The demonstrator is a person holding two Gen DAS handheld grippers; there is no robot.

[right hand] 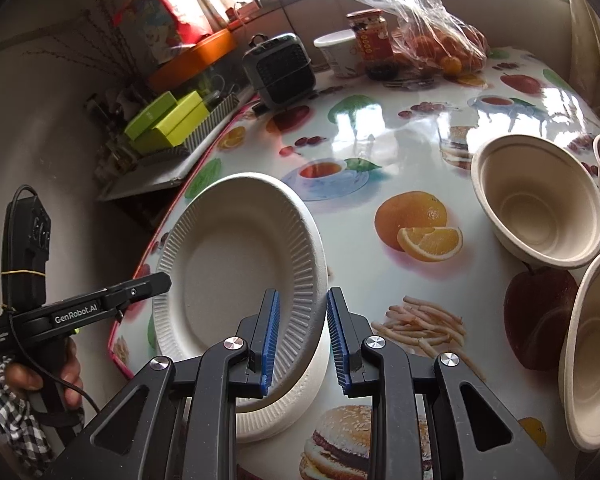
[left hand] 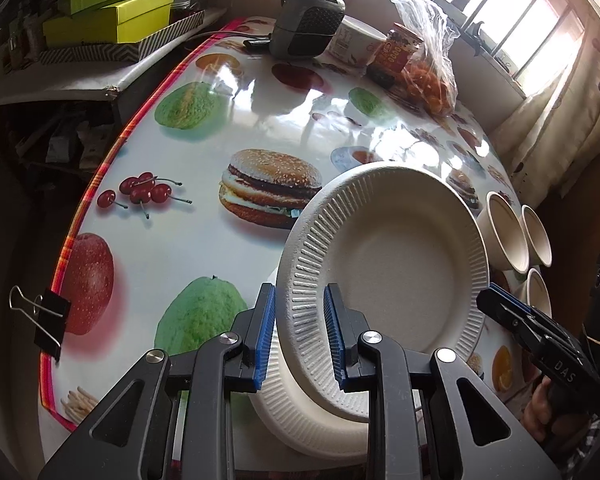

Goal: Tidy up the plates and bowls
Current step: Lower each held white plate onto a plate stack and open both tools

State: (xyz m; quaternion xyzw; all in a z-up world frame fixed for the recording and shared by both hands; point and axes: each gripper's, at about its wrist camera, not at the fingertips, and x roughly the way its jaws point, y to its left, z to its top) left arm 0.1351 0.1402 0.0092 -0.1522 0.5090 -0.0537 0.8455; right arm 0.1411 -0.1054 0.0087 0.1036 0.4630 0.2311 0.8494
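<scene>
A white paper plate (left hand: pixel 400 272) is tilted up on its edge over a second plate (left hand: pixel 300 412) lying flat on the table. My left gripper (left hand: pixel 300 332) straddles the tilted plate's near rim with its jaws apart, pads not pressed to it. My right gripper (right hand: pixel 302 336) straddles the opposite rim of the same plate (right hand: pixel 236 268), jaws also apart; it also shows in the left wrist view (left hand: pixel 500 308). Three paper bowls (right hand: pixel 540 204) stand to the right, also in the left wrist view (left hand: pixel 504 232).
The table (left hand: pixel 180 240) has a glossy fruit-print cloth. At the back stand a small grey appliance (left hand: pixel 308 20), a cup (right hand: pixel 340 56), a jar (right hand: pixel 370 36) and a bag of oranges (right hand: pixel 440 48). Green boxes (left hand: pixel 112 16) sit on a shelf to the left. A binder clip (left hand: pixel 48 320) grips the table edge.
</scene>
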